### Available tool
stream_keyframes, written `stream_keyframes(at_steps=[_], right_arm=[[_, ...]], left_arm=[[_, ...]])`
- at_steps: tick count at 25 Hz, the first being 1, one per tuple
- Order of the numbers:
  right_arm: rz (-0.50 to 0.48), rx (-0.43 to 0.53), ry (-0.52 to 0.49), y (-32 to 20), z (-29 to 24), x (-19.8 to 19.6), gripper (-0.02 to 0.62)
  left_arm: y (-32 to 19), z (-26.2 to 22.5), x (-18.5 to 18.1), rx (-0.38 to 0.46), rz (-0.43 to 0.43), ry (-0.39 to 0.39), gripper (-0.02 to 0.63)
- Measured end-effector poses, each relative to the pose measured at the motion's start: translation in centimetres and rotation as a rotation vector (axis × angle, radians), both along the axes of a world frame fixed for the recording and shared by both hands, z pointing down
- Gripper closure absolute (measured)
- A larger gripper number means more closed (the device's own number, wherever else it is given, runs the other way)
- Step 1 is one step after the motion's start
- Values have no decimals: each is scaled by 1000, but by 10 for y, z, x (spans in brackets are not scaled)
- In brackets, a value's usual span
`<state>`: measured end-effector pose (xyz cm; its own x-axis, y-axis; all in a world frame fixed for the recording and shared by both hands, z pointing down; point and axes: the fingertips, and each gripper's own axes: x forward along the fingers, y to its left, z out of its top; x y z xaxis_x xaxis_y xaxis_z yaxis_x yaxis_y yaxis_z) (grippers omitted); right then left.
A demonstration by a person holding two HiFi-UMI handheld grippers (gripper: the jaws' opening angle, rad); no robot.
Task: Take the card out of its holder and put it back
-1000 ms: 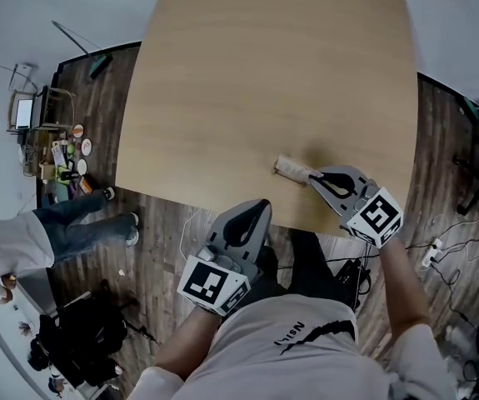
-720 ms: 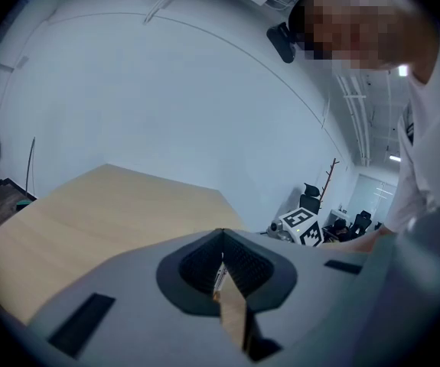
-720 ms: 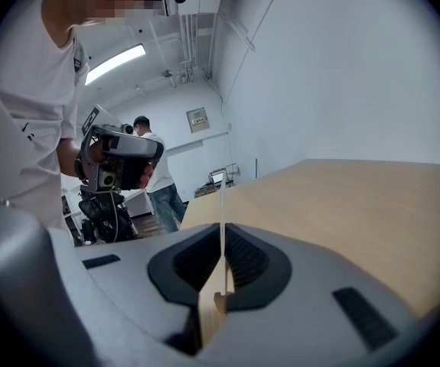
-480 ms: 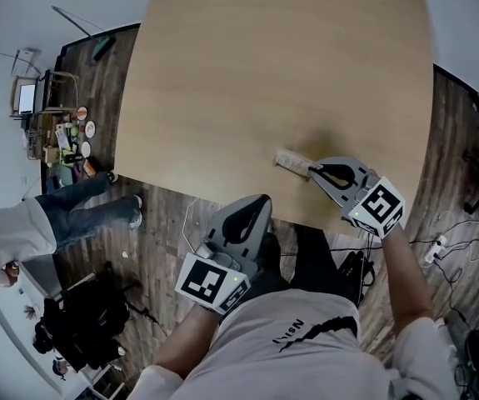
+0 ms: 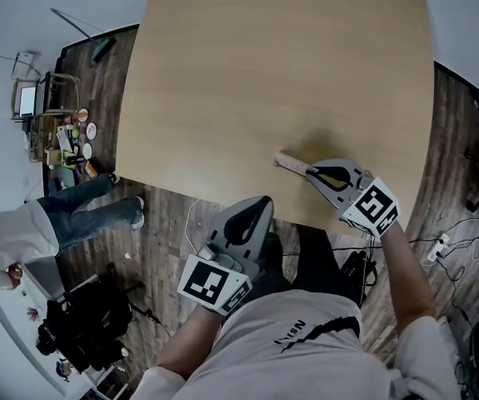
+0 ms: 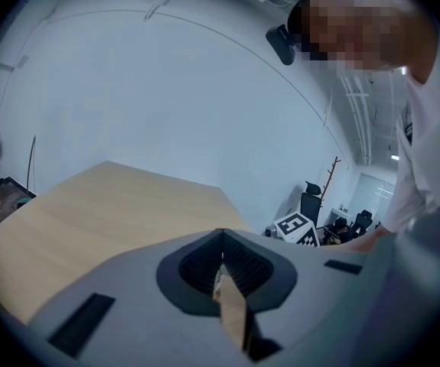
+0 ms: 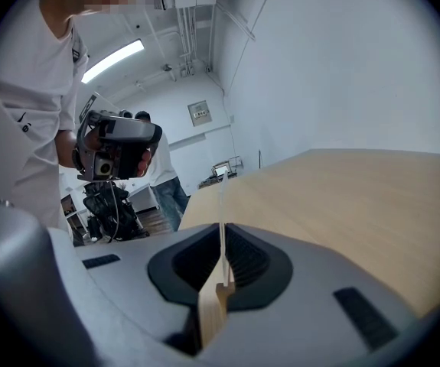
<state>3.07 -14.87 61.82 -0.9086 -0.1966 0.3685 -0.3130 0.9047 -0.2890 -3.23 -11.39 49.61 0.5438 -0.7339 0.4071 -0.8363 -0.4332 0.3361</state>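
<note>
Right gripper point(image 5: 311, 173): jaws pinched narrow on the flat beige card holder point(image 5: 292, 163), seen edge-on between them. The holder's far end lies over the near right part of the light wooden table point(image 5: 281, 65). Left gripper point(image 5: 260, 204): jaws closed on the thin tan card point(image 6: 232, 312). It is held off the table's near edge, left of the holder.

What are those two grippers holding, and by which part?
Right gripper pinches the thin card holder by its near end; left gripper holds nothing.

Holder point(image 5: 290, 163) end inside right hand-held gripper point(image 5: 309, 172)
</note>
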Motion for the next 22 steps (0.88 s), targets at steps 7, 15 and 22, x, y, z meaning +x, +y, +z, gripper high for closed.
stream_keyframes(at_steps=[7, 15, 22], right_arm=[[-17, -50, 58, -8, 24, 4, 562], [94, -10, 102, -4, 0, 20, 518], [241, 30, 103, -16, -40, 33, 520]], left_arm=[[-14, 2, 3, -9, 4, 3, 592], [-1, -10, -1, 28, 32, 31, 593], [-11, -25, 4, 67, 85, 50, 592]])
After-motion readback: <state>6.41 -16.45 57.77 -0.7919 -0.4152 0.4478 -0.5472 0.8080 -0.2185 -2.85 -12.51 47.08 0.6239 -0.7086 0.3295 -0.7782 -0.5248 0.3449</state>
